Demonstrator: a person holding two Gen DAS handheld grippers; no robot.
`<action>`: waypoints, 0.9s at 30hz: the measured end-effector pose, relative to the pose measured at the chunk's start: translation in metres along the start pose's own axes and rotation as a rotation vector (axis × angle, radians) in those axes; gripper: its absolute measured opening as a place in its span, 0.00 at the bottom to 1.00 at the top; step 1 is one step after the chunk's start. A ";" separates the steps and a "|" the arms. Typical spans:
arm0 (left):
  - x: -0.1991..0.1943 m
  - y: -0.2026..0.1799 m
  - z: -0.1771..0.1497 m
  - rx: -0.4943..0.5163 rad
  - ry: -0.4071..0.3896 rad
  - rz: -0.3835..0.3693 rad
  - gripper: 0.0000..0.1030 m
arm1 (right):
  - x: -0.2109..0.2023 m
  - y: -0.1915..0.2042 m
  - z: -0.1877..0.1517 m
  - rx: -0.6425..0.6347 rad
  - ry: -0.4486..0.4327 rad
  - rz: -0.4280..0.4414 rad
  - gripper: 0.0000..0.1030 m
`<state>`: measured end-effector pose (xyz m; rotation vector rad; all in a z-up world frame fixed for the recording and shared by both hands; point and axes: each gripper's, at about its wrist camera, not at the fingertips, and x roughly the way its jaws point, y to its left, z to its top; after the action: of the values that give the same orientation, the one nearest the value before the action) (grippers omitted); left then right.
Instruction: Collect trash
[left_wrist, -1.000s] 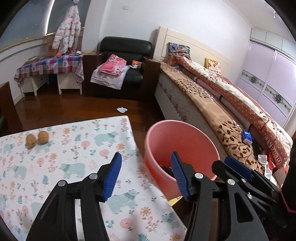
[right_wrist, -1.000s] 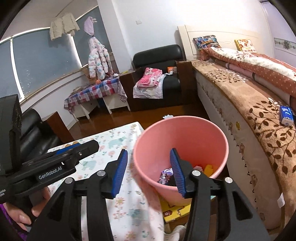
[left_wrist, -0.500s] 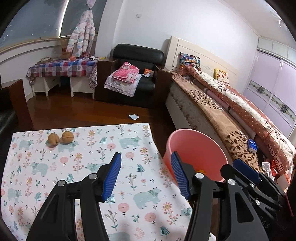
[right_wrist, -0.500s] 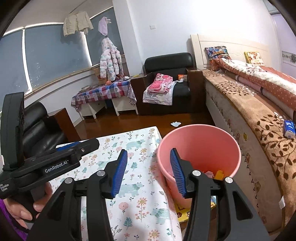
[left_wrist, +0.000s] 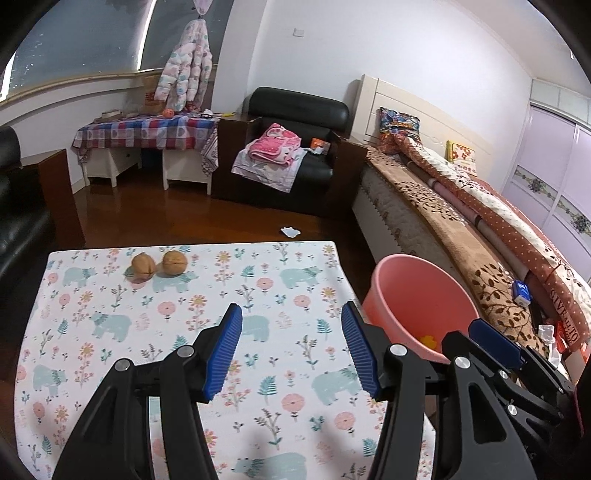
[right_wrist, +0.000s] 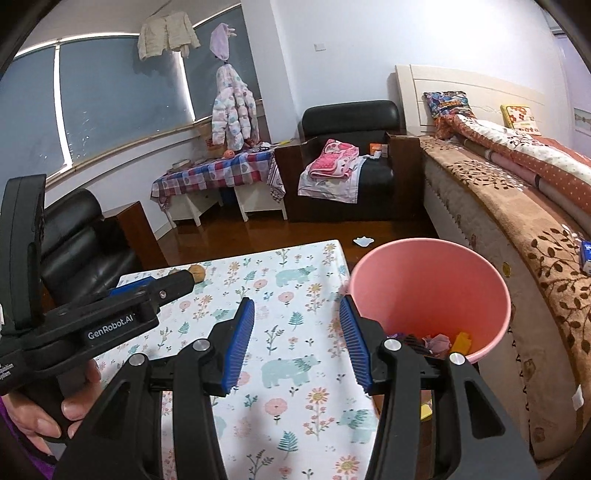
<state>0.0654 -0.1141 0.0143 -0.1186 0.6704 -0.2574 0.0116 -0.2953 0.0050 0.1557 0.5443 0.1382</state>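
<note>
Both tools hang over the tabletop (left_wrist: 110, 332), w/ its bear-and-flower print cloth. Left tool (left_wrist: 291, 347): blue pads apart, nothing btwn them, only cloth below. Right tool (right_wrist: 297, 339): pads also apart, empty; its right pad sits visually against the rim of the pink bin (right_wrist: 432, 291), contact can't be told. The bin stands off the tabletop's right edge, btwn it and the bed (right_wrist: 517, 229); inside, at the bottom, mixed trash: yellow bit, pinkish crumple, something dark. Two brown walnuts (left_wrist: 159, 264) lie side by side near the tabletop's far left part, well apart from both tools. A white scrap (left_wrist: 290, 232) lies on the wood floor beyond the far edge. In right wrist view a hand (right_wrist: 44, 410) grips the left tool's handle at lower left.
</note>
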 end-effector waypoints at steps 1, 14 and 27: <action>-0.001 0.002 -0.001 -0.001 -0.002 0.005 0.54 | 0.000 0.002 0.000 -0.004 -0.002 -0.002 0.47; -0.005 -0.007 -0.002 0.034 -0.003 -0.007 0.54 | -0.005 -0.002 -0.001 0.020 -0.028 -0.063 0.48; -0.005 -0.019 -0.002 0.066 -0.011 0.010 0.54 | -0.010 -0.007 -0.003 0.025 -0.047 -0.078 0.56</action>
<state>0.0567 -0.1315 0.0192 -0.0531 0.6511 -0.2694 0.0020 -0.3040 0.0062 0.1617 0.5042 0.0514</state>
